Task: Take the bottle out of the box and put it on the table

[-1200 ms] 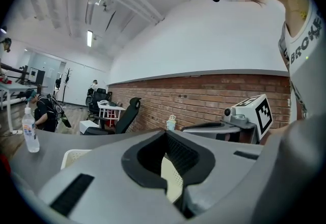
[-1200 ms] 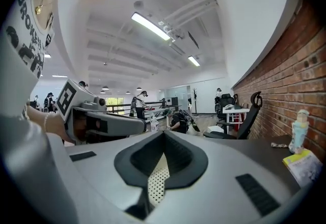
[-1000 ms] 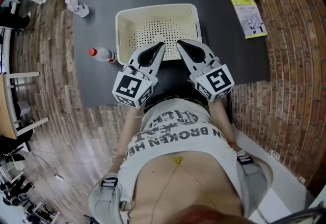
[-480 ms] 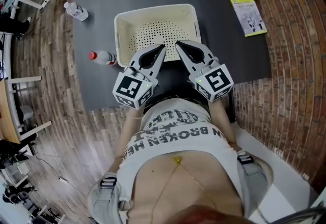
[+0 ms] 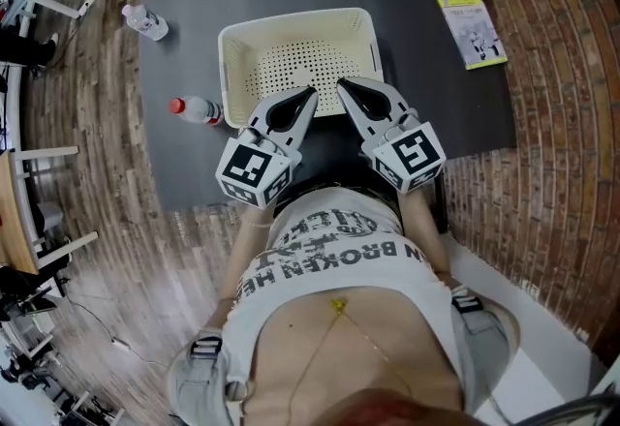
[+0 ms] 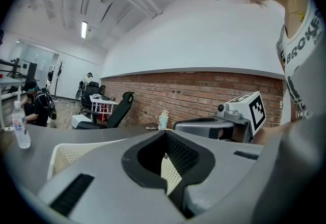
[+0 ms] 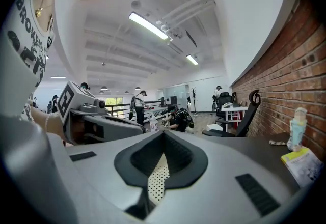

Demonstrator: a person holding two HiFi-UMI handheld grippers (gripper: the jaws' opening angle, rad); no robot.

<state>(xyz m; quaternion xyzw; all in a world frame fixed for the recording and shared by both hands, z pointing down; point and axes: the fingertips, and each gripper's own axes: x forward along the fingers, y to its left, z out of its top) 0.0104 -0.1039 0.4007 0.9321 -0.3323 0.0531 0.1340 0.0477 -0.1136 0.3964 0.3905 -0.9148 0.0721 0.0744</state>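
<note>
Head view: left gripper [image 5: 310, 92] and right gripper [image 5: 341, 84] side by side at near wall of box [image 5: 231, 46], both pinched fully together, gripping nothing. Box showing only its perforated floor. Red-capped bottle [image 5: 197, 108] lying on its side on table [image 5: 455, 114], just beside box's left wall. Second bottle [image 5: 145, 21] farther off, near left table edge. Judged light, thin-walled, smooth, prone to rolling. Best taken across mid-body with gentle squeeze, not at cap.
</note>
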